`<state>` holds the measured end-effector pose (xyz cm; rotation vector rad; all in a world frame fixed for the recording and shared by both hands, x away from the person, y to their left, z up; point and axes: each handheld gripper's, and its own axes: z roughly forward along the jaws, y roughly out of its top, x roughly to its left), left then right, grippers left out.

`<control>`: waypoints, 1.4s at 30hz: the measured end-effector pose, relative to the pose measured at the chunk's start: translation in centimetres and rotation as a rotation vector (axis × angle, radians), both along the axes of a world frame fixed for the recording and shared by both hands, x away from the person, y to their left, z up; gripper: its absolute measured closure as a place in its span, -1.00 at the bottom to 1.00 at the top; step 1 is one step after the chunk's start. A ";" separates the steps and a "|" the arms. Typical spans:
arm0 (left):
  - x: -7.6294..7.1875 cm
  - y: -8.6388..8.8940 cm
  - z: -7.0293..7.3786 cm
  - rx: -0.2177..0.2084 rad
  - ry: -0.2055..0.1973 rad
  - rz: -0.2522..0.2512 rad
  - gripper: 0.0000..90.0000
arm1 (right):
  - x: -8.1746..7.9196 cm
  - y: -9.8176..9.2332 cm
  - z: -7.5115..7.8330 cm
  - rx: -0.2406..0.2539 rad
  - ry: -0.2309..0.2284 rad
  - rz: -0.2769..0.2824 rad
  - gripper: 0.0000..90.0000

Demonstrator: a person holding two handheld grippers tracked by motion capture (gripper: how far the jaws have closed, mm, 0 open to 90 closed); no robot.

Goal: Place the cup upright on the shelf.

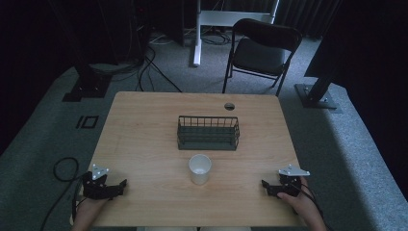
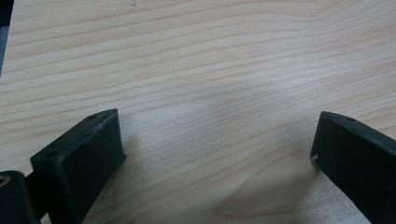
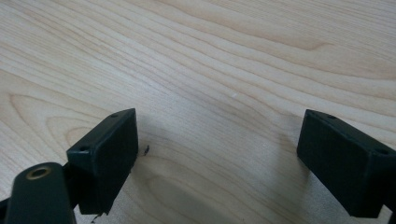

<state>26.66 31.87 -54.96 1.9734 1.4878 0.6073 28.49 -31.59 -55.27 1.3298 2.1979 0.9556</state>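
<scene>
White cup (image 1: pixel 199 168) lower centre of frame, upright, between left gripper (image 1: pixel 115 188) and right gripper (image 1: pixel 270 187), about equally near; both jaws wide apart, empty.

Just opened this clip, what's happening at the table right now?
Nothing is being handled yet. A person rests the left hand-held gripper and the right hand-held gripper on the near corners of the wooden table, both with jaws wide open over bare wood. Between them stands an upright white cup, untouched, and just beyond it an empty dark wire basket. A folding chair stands past the far edge.
</scene>
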 end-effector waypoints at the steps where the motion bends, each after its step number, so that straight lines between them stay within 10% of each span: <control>1: 0.0 0.0 0.0 -0.001 0.002 0.006 -0.95 | 0.0 0.0 0.0 0.001 0.000 0.000 -0.73; 42: 0.0 0.0 0.0 0.000 0.003 -0.003 -0.98 | 0.2 1.6 2.0 0.005 -0.041 0.035 -0.72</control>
